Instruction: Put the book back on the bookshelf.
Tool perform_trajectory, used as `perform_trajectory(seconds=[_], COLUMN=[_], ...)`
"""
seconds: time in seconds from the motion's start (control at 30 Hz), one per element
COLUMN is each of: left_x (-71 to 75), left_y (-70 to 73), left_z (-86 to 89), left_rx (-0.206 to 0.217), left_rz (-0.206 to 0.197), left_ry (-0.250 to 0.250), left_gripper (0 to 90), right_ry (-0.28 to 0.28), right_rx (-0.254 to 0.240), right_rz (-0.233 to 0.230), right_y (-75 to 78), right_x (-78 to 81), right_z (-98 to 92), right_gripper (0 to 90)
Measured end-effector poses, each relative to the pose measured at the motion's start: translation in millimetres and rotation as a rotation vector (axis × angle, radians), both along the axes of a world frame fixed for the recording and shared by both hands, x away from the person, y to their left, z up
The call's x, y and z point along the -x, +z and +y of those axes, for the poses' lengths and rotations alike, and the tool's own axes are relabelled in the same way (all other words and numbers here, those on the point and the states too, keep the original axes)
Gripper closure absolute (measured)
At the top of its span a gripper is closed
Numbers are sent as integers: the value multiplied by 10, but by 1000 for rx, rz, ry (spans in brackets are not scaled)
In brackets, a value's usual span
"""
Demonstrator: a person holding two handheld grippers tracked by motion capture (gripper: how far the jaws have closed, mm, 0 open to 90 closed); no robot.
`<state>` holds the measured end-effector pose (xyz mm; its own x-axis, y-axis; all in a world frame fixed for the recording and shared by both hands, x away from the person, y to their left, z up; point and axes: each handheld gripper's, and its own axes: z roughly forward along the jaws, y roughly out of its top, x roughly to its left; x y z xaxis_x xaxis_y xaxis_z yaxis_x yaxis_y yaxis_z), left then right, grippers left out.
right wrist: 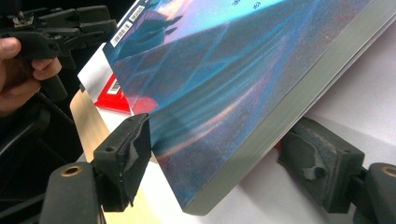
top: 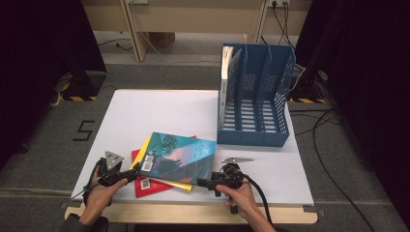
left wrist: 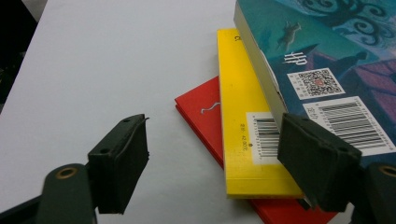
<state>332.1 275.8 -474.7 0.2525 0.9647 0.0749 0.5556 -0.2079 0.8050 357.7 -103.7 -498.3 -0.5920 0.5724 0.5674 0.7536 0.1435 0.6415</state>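
Three books lie stacked at the board's front: a teal book (top: 179,157) on top, a yellow book (top: 142,148) under it, and a red book (top: 147,188) at the bottom. My left gripper (top: 135,170) is at the stack's left end. In the left gripper view the left gripper (left wrist: 212,154) is open, its right pad beside the teal book (left wrist: 327,42) and above the yellow book (left wrist: 238,93) and red book (left wrist: 201,107). My right gripper (top: 202,182) is shut on the teal book's near right corner (right wrist: 224,70), one pad on the cover and one beneath.
A blue file rack (top: 256,96) stands at the back right of the white board (top: 159,111), with one upright book (top: 226,77) in its left slot. The wooden table edge (top: 193,212) runs just in front of the hands.
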Motion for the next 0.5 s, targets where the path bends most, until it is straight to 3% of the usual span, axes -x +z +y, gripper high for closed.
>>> perform_trajectory(seconds=[0.07,0.23,0.43,0.5], left_x=[10,69,173,171], left_y=[-19,-19,-16,-17], left_z=[-33,-99,-183,-172], left_rx=[-4,26,20,25], left_rz=[13,22,26,31], left_ry=[-13,-9,-56,-56], left_gripper=[361,494,477,385], right_ry=[-24,-56,-113,-132], right_rx=[-6,-56,-67,-73], right_rz=[-25,27,24,26], right_y=[26,13,9,6], right_x=[-6,-67,-267,-358], right_z=[-12,-78,-132,-137], right_gripper=[325,393,390,388])
